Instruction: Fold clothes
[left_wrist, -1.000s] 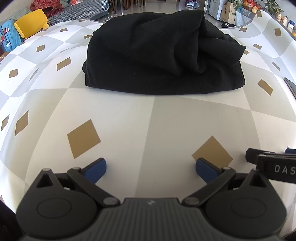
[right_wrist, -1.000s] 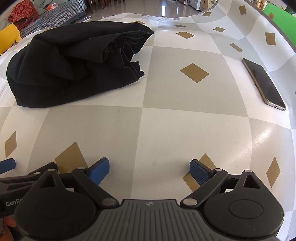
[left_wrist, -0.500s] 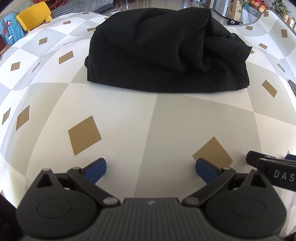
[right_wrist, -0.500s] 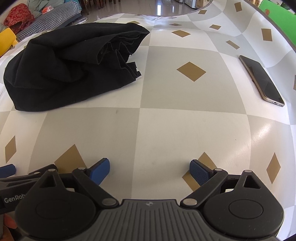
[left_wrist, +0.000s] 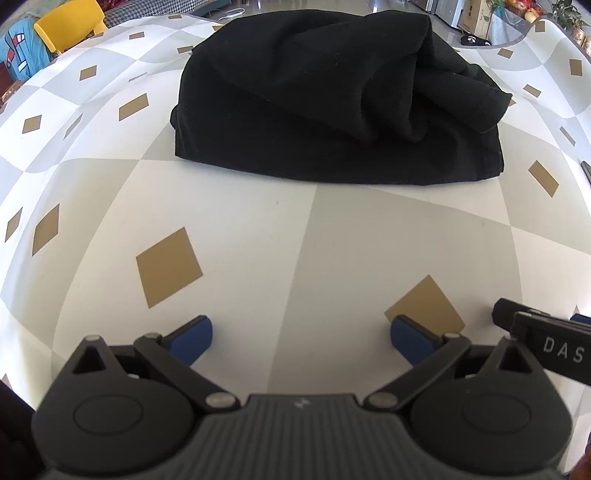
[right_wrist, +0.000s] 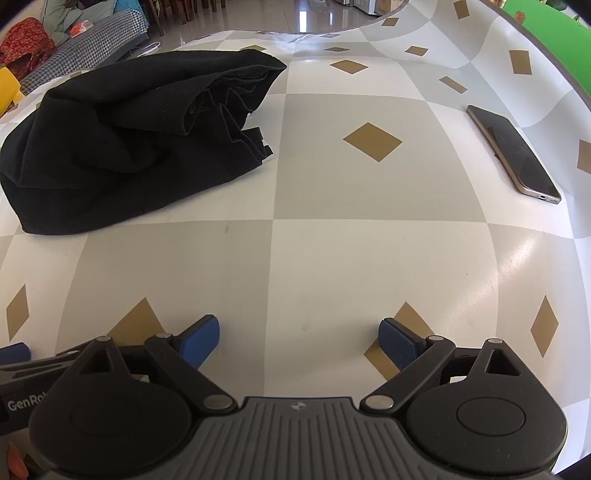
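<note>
A black garment (left_wrist: 332, 99) lies in a loosely folded heap on the checkered tablecloth (left_wrist: 258, 236), straight ahead in the left wrist view. It also shows in the right wrist view (right_wrist: 122, 140), at the upper left, with its layered edges facing right. My left gripper (left_wrist: 301, 338) is open and empty, well short of the garment. My right gripper (right_wrist: 299, 338) is open and empty, to the right of and nearer than the garment. Part of the right gripper (left_wrist: 546, 343) shows at the right edge of the left wrist view.
A smartphone (right_wrist: 513, 153) lies face up on the table at the right. A yellow chair (left_wrist: 70, 22) and a checked sofa (right_wrist: 85, 44) stand beyond the table's far edge. A green surface (right_wrist: 546, 33) is at the far right.
Both grippers have moved forward and slightly lower, so the garment looks nearer and larger. Both stay open.
</note>
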